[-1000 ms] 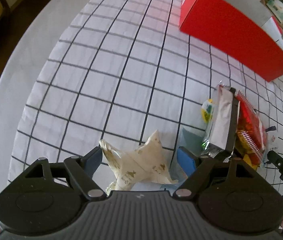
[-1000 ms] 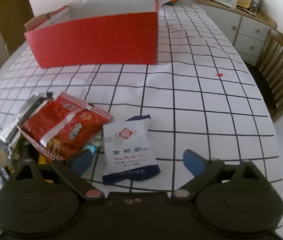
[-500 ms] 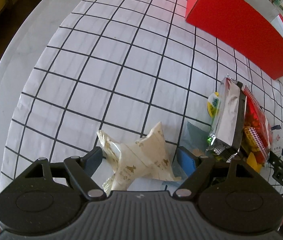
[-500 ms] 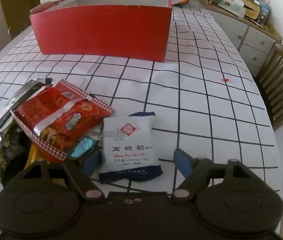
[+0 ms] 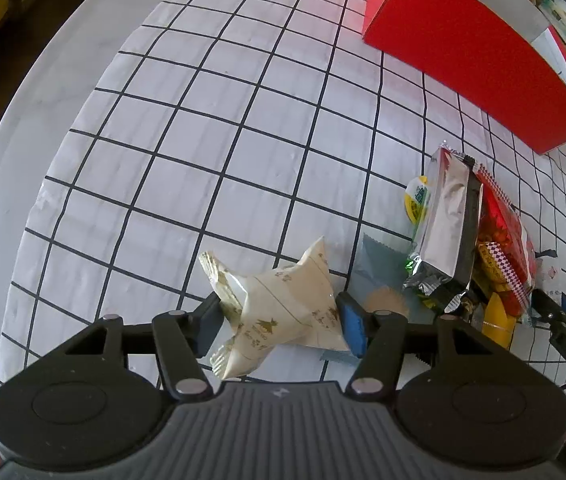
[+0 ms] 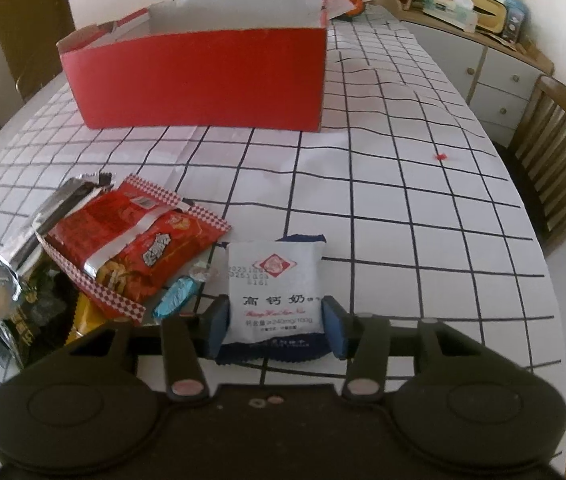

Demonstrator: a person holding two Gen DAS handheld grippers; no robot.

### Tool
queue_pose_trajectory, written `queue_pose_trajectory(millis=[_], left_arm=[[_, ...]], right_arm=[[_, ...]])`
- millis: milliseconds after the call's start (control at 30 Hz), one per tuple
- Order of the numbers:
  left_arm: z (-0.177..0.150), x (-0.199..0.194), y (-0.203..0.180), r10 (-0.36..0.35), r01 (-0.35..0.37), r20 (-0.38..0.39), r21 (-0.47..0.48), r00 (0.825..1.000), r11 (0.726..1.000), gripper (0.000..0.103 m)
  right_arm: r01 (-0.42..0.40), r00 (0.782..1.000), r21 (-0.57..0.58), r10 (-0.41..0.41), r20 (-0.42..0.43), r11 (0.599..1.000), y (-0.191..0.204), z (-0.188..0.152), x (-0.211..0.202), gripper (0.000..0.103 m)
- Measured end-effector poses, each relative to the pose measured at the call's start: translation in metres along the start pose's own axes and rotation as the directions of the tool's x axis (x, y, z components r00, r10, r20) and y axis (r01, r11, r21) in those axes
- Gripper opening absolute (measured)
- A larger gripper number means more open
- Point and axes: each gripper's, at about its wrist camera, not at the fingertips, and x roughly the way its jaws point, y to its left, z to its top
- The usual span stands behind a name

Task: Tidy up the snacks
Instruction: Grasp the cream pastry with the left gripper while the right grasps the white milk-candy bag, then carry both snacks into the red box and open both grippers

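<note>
A cream snack packet (image 5: 279, 300) lies on the checked tablecloth near the table's front. My left gripper (image 5: 279, 326) is closing on it, and both blue pads touch its sides. In the right wrist view a white milk-tablet packet (image 6: 273, 280) with a blue edge sits between the pads of my right gripper (image 6: 275, 326), whose jaws are also closing and pressing its two sides. The open red box (image 6: 203, 80) stands farther back on the table, also seen as the red box (image 5: 463, 40) at the upper right.
A heap of snacks lies between the two grippers: a silver packet (image 5: 447, 232), a red checked-edge packet (image 6: 131, 240), a small blue candy (image 6: 175, 296) and yellow pieces. A wooden chair (image 6: 555, 152) and a sideboard (image 6: 483, 60) stand to the right. The table's rounded edge (image 5: 15, 120) runs along the left.
Both grippers' jaws have narrowed from wide apart onto their packets. The cream packet now sits pinched between the left pads, and the right gripper has come closer over the white packet.
</note>
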Motion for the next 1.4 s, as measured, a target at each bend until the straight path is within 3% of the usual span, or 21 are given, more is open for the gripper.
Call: queue_pose_trajectory(millis=[633, 1033, 1400], left_arm=[[-0.003, -0.051, -0.005, -0.062, 0.058, 0.114, 0.042, 0.992, 0.997, 0.060], [0.020, -0.104, -0.039, -0.114, 0.075, 0.255, 0.158, 0.960, 0.985, 0.061], [0.059, -0.123, -0.097, -0.146, 0.065, 0.331, 0.242, 0.932, 0.968, 0.061]], right_arm=[[-0.068, 0.991, 0.029, 0.065, 0.113, 0.997, 0.014, 0.030, -0.068, 0.047], [-0.092, 0.971, 0.003, 0.089, 0.220, 0.996, 0.032, 0.067, -0.107, 0.047], [-0.095, 0.960, -0.038, 0.101, 0.260, 0.995, 0.023, 0.124, -0.098, 0.047]])
